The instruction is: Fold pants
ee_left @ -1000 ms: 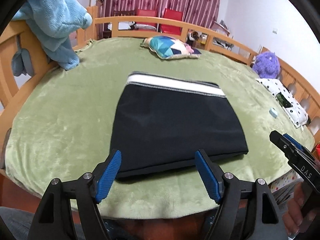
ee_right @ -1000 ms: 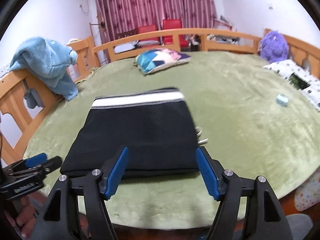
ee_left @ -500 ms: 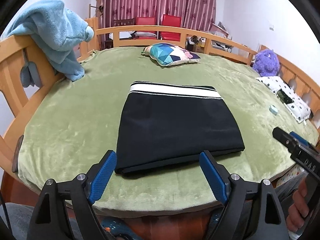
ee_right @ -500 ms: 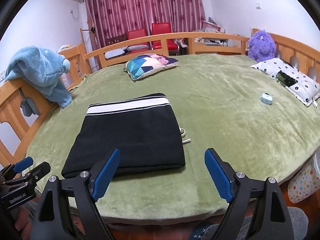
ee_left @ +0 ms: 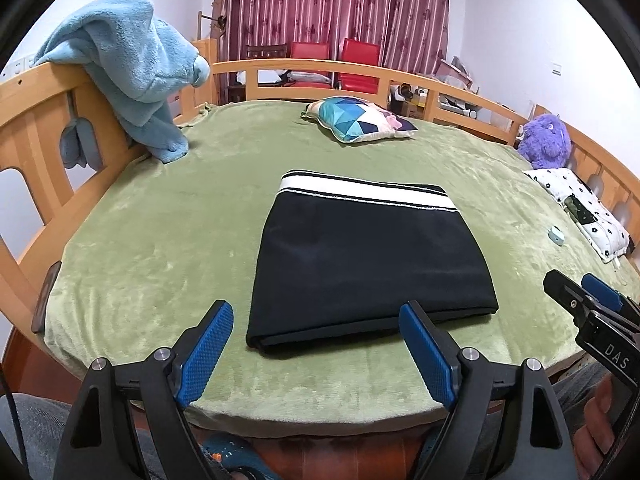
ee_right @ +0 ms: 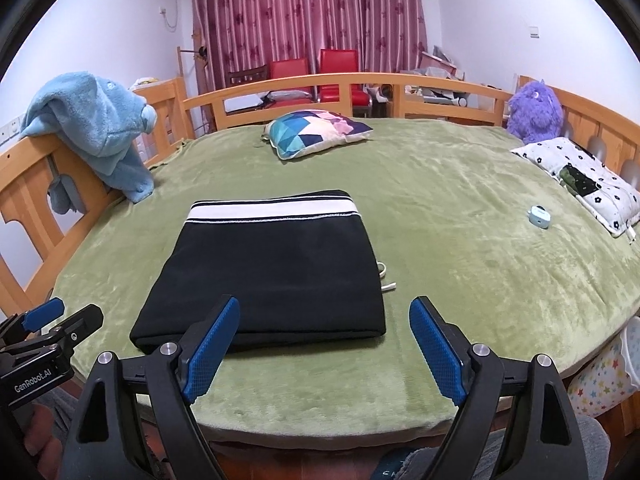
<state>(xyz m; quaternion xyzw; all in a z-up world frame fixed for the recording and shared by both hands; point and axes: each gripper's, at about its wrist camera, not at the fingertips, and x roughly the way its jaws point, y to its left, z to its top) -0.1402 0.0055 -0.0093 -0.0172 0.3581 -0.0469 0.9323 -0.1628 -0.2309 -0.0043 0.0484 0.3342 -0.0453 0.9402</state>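
The black pants lie folded into a flat rectangle on the green bed cover, white waistband at the far edge; they also show in the right wrist view. A white drawstring sticks out at their right side. My left gripper is open and empty, held above the near edge of the bed, short of the pants. My right gripper is open and empty, also short of the pants' near edge. Each gripper shows at the edge of the other's view.
A patterned pillow lies at the far side. A blue plush blanket hangs on the wooden rail at left. A purple plush toy, a white dotted pillow and a small blue case are at right. Wooden rails surround the bed.
Both grippers have drawn back and up from the pants' near edge, staying open. The pants lie still.
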